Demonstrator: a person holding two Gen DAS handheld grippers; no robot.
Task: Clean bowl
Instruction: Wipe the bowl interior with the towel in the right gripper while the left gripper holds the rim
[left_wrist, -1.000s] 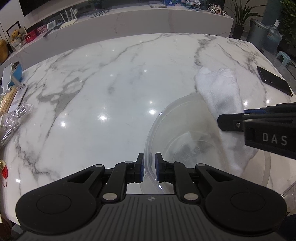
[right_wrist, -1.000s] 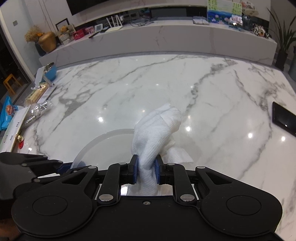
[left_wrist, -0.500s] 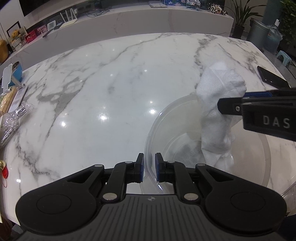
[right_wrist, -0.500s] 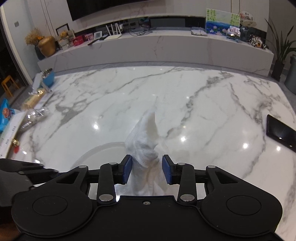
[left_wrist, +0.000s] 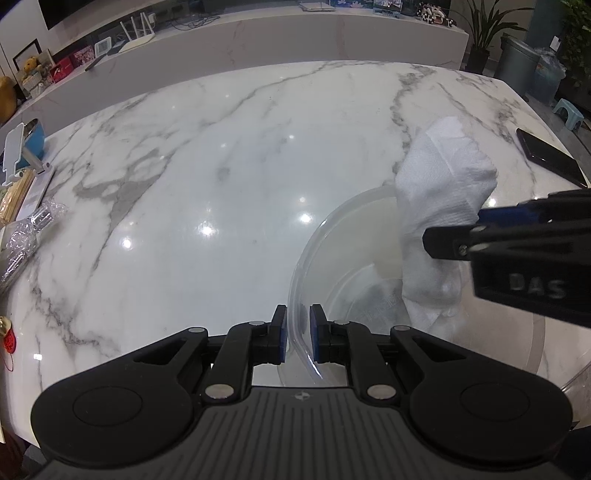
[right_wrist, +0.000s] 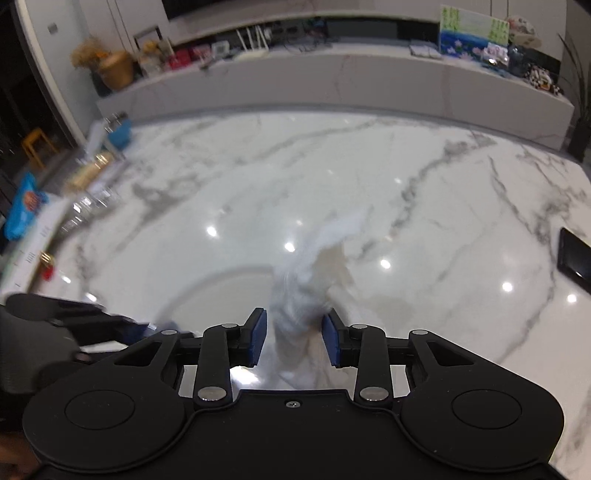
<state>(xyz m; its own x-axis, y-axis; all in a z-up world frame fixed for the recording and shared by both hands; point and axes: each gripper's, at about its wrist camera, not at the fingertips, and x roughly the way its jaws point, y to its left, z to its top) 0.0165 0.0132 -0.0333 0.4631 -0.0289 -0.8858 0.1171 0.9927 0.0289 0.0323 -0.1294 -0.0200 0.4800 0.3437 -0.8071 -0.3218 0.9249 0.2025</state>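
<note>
On the marble table (left_wrist: 229, 155), close against my left gripper (left_wrist: 297, 334), sat the clear bowl (left_wrist: 332, 236); my left fingers were clenched on its near rim, one blue pad outside the wall and one inside. Its right side ran out under the other tool and off the picture's edge, so I could not see the whole rim.

My right gripper (right_wrist: 294, 338) stood released, its blue pads wide apart, with the white cloth (right_wrist: 295, 314) between them but touching neither that I could tell. That view was smeared with blur: the cloth was a pale streak, and the bowl only a faint arc.

From the left camera the cloth (left_wrist: 439, 192) stood up out of the bowl, its foot on the bottom, its middle hidden behind my right tool. A dark phone (left_wrist: 550, 162) lay near the table's right edge, partly cut off.
</note>
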